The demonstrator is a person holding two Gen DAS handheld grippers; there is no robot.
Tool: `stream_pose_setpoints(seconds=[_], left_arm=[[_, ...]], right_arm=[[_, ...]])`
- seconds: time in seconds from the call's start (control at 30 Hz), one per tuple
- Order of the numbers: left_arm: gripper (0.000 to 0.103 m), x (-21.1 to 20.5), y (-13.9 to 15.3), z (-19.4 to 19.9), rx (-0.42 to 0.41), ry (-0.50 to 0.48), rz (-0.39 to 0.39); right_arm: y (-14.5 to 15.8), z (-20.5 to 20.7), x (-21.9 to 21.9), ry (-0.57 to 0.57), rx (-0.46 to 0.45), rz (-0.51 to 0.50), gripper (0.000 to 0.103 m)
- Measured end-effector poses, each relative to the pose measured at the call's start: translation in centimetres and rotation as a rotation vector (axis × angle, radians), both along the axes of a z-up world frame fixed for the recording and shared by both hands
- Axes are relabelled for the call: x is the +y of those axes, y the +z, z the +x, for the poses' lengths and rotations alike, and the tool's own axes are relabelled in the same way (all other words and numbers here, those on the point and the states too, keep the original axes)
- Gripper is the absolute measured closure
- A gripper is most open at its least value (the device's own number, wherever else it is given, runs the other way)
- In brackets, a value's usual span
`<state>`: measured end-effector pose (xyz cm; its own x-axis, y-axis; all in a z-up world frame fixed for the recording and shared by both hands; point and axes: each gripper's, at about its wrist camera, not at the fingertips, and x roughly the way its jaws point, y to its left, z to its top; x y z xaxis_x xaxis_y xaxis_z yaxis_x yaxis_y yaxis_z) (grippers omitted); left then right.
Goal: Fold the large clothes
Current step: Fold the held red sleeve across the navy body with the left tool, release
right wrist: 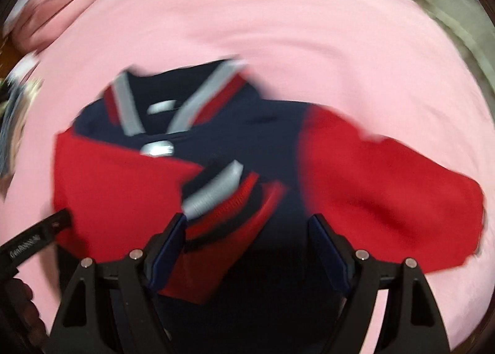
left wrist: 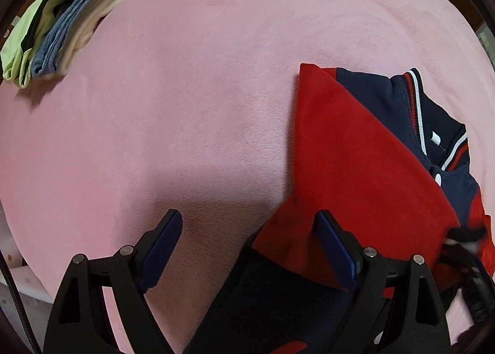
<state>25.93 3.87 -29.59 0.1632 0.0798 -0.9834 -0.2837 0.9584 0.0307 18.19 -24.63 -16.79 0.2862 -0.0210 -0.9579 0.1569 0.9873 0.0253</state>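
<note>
The right wrist view is blurred by motion, so the jacket (right wrist: pixel 235 143) shows only smeared stripes and its label cannot be read. In the left wrist view, the bottom edge cuts off the jacket's dark lower part. The folded clothes pile (left wrist: pixel 58 26) is partly cut at the left rim. A blurred black object (left wrist: pixel 464 239) stays unidentifiable.

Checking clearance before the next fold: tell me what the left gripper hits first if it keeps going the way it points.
Probably the jacket: the open left gripper straddles its red sleeve edge above the pink blanket; depth is unclear.
</note>
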Motion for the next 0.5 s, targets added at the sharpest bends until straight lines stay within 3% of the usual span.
stream_pose_setpoints(seconds=[0.13, 0.27, 0.3, 0.37, 0.5], left_arm=[[0.017, 0.1, -0.1, -0.3, 0.002, -0.01, 0.012], [0.017, 0.4, 0.1, -0.4, -0.001, -0.021, -0.003], [0.017, 0.2, 0.1, -0.1, -0.001, -0.023, -0.005], [0.017, 0.3, 0.1, -0.1, 0.0, -0.026, -0.001], [0.017, 0.1, 0.2, -0.3, 0.001, -0.031, 0.001]], right_arm=[[1.4, -2.0, -5.1, -0.117, -0.028, 0.079, 0.022], [1.1, -3.5, -7.5, -0.18, -0.006, 0.407, 0.023], [0.7, -3.8, -7.6, -0.202, 0.018, 0.446, 0.023], [0.0, -4.0, -7.3, -0.237, 0.06, 0.473, 0.023], [-0.5, -4.0, -7.3, -0.351, 0.053, 0.587, 0.023]])
